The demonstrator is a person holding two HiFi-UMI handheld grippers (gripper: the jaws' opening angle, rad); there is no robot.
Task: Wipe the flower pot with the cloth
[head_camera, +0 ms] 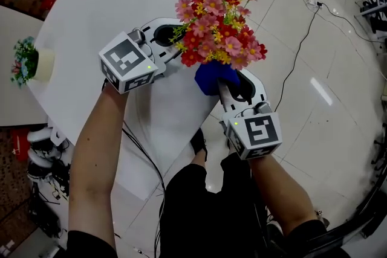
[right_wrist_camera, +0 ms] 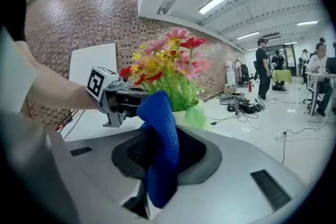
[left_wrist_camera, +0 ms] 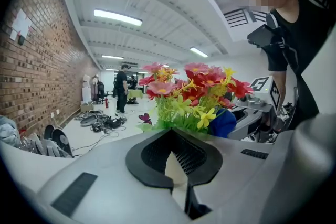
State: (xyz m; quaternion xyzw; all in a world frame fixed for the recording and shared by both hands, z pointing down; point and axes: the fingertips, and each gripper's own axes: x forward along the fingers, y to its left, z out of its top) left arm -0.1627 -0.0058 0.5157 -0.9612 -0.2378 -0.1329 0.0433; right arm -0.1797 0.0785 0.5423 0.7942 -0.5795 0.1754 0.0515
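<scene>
Right gripper view shows flower pot (right_wrist_camera: 181, 115) behind cloth (right_wrist_camera: 160, 155), unseen overhead.

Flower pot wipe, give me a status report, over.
Left gripper shut on flower pot. Right gripper shut on blue cloth, beside the pot. Flowers hide pot from head view; nothing blocking.

I find no word, number or brand that I can read anywhere. The left cube (head_camera: 127, 62) and the right cube (head_camera: 261, 132) on my tongs carry only black-and-white square marker patterns, no letters or digits. The same patterns show on these cubes in the gripper views. Some pale sheets (left_wrist_camera: 21, 23) hang on the brick wall (left_wrist_camera: 37, 76) in the left gripper view, but whatever is on them is too small to make out.
</scene>
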